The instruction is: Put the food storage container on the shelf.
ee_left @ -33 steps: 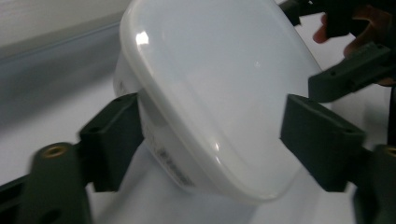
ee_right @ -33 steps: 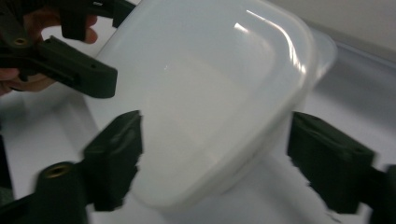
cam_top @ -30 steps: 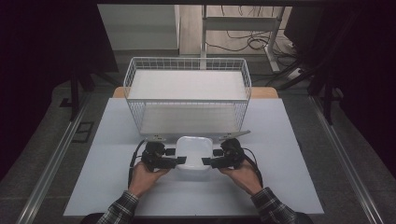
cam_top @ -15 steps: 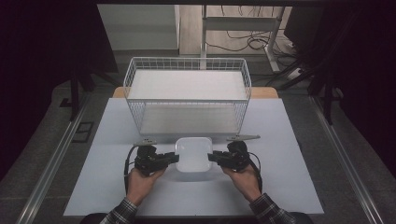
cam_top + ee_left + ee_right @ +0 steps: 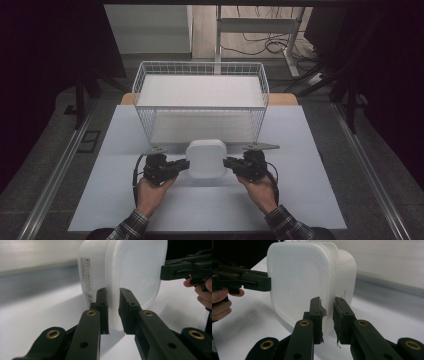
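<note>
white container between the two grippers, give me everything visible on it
The white translucent plastic container is a rounded-square box with a lid on it; a printed label runs down one side wall. It sits on the pale table just in front of the white wire basket. The left gripper pinches the lid rim on one side and the right gripper the opposite side; both sets of jaws have just been closing onto it. Contents cannot be told.

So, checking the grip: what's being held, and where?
The white lidded container, clamped at its rim on opposite sides by the left gripper and right gripper.
</note>
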The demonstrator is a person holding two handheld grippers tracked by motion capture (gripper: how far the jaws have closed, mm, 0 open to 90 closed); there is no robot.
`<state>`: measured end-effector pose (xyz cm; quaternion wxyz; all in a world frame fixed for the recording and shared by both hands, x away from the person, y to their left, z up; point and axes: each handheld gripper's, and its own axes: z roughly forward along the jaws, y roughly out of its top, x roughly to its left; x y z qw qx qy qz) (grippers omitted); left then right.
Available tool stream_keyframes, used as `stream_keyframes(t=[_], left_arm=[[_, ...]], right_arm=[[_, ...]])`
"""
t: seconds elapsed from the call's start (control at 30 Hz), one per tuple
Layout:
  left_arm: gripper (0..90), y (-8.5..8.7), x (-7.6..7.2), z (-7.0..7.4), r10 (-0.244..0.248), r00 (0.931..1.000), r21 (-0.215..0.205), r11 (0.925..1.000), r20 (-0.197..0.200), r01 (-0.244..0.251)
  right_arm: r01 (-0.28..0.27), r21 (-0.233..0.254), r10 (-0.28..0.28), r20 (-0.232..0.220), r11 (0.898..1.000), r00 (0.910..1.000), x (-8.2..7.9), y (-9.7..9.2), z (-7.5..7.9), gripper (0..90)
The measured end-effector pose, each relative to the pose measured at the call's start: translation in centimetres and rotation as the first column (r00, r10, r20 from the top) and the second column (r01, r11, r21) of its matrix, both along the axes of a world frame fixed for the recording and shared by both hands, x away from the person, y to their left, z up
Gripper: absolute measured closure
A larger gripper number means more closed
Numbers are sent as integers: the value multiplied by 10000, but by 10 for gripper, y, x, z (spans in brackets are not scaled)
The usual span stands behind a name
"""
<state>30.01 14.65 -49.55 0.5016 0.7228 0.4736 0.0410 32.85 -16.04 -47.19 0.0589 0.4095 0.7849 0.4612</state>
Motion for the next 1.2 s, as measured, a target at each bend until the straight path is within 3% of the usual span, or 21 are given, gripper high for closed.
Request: stream_keyframes(t=[0.3,0.77,1.2], left_arm=[[786,6,20,11,176,9991,123,9998,396,-181],[777,7,74,16,818,9921,423,9954,954,-862],[737,3,93,3,1112,9909,280,9931,765,-1136]], right_arm=[[5,164,-11,409,9999,9992,20,8,8,773],[614,179,-631,1179,9980,9910,73,24,9,762],[1045,154,-1056,1088,9944,9884,93,27,-3,746]])
